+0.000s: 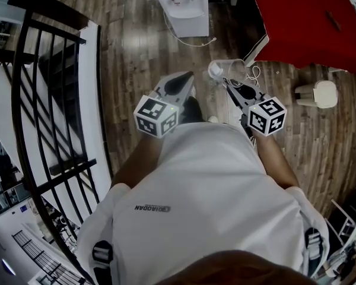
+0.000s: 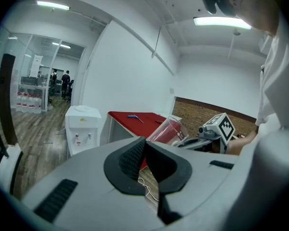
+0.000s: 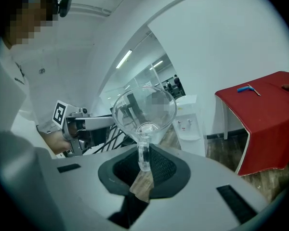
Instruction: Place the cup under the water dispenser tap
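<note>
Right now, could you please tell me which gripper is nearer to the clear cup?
Right. The right gripper is shut on the handle of the cup, holding it. The left gripper is apart from it, off to the cup's left, shut and empty.

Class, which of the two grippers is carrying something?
The right gripper: its jaws are closed on the clear cup. The left gripper has its jaws together with nothing between them.

One cup [image 3: 143, 110], one dispenser [image 1: 183, 8], one red table [image 1: 302, 22].
</note>
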A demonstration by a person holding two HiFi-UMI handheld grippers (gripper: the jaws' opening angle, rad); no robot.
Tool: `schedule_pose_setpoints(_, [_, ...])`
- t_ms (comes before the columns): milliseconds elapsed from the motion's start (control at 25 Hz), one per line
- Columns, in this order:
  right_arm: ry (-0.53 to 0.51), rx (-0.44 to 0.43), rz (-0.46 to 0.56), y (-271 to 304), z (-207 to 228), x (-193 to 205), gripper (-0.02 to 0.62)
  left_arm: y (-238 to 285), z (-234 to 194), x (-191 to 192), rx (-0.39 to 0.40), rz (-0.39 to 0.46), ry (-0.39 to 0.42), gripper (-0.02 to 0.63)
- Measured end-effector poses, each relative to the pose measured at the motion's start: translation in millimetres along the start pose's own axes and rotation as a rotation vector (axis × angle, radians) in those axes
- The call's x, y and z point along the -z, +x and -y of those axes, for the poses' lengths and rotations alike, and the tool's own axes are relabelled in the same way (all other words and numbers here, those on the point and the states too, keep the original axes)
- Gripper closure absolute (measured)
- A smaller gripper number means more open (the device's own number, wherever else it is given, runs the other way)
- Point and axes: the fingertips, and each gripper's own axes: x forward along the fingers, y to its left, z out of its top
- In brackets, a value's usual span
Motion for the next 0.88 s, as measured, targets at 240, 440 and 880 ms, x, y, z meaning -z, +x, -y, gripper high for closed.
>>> schedule_pose_setpoints(240, [0.011,0.008,-0.014,11.7,13.4,-4.6,0.549,11.3,-19.3,-4.3,-0.013,-0.003,-0.015,0.611])
schedule_pose_setpoints(440, [0.019,0.002,-0.037,25.1,16.7,-3.5,0.549,14.9,-31.9,3.2,-0.015,-0.023,-0.040,0.611])
schedule_pose_setpoints(880, [0.009,0.000,-0.084,67.3,34.2,-27.1,0.549,34.1,-79.9,-5.7,-0.023,-0.022,-0.084,0.611])
